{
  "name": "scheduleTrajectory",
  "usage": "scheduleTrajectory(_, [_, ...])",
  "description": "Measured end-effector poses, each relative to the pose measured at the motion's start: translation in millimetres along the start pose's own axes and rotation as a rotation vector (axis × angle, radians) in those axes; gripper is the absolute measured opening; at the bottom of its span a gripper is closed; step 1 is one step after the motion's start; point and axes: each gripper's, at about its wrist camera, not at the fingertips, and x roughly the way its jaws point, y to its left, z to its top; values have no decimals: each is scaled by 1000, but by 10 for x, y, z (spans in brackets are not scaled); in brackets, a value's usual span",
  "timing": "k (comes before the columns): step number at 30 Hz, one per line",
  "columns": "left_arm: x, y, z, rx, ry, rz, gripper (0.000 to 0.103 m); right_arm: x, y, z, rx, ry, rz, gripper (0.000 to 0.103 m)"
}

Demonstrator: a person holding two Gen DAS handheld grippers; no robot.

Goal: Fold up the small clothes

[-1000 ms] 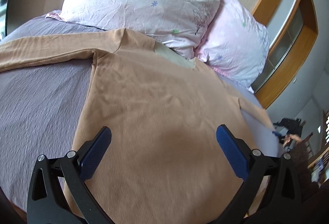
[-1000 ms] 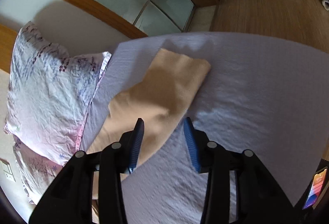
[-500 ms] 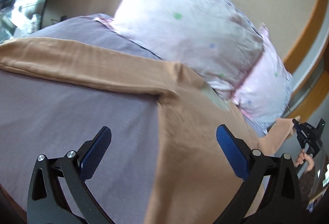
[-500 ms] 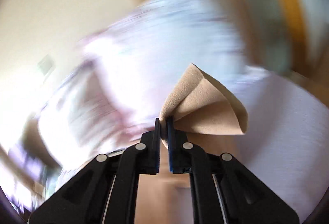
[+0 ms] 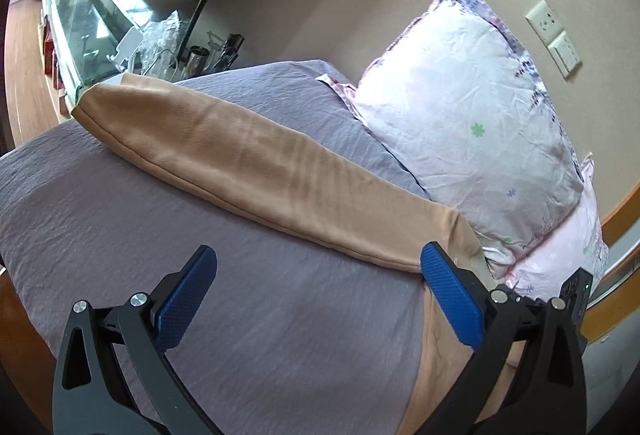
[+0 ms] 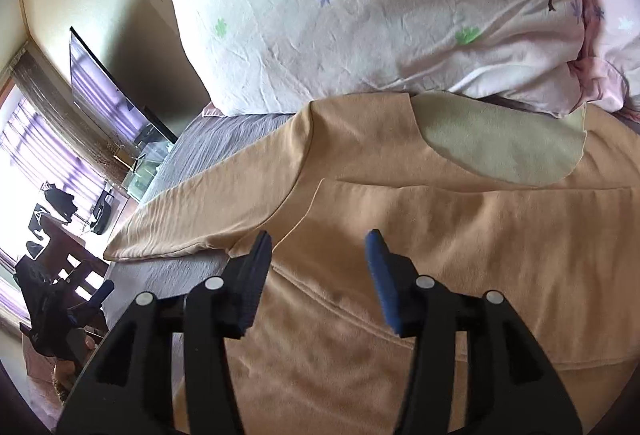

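A tan long-sleeved top [image 6: 440, 243] lies flat on the bed, neck opening [image 6: 504, 147] toward the pillows. One sleeve is folded across its body, under my right gripper [image 6: 316, 267], which is open and empty just above it. The other sleeve [image 5: 248, 171] stretches straight out over the grey sheet [image 5: 280, 335]. My left gripper [image 5: 320, 295] is wide open and empty above the sheet, near where that sleeve joins the body; its right finger [image 5: 448, 295] is close to the armpit.
Two pale flowered pillows [image 5: 472, 123] stand at the head of the bed, also in the right wrist view [image 6: 380, 7]. A glass-topped unit [image 5: 88, 31] with small items stands beyond the bed's far side. Wall sockets [image 5: 556, 35] are above the pillows.
My right gripper shut on the right sleeve's cuff, carried it over the top's body and let go; it is now open. My left gripper swung left from the body toward the outstretched sleeve.
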Motion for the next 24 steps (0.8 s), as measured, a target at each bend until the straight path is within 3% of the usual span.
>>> scheduleTrajectory(2, [63,103,78,-51,14,8,102,286,47,27,-17,94,-11,50])
scheduleTrajectory(4, [106,223,144,-111,27,16,101,340,138,-12,-74,79,-39,53])
scheduleTrajectory(6, [144,348,187,-176,42,24,99,307,161,-55,-47,115,41,54])
scheduleTrajectory(12, [201,587,337,-327,41,21,85,-120,74,-157,21,36,141,65])
scheduleTrajectory(14, [220,687,417,-387,36,17,77,-287,42,-197,40,6,177,69])
scheduleTrajectory(17, [232,846,493,-455,37,40,50,-585,-19,-262,42,-42,206,75])
scheduleTrajectory(19, [254,943,498,-484,56,82,10,-775,-110,-318,39,-69,206,78])
scheduleTrajectory(21, [269,1000,495,-507,54,78,6,-902,-178,-354,44,-93,198,78])
scheduleTrajectory(24, [216,683,606,-386,18,143,5,-1174,-424,-423,69,-148,145,79])
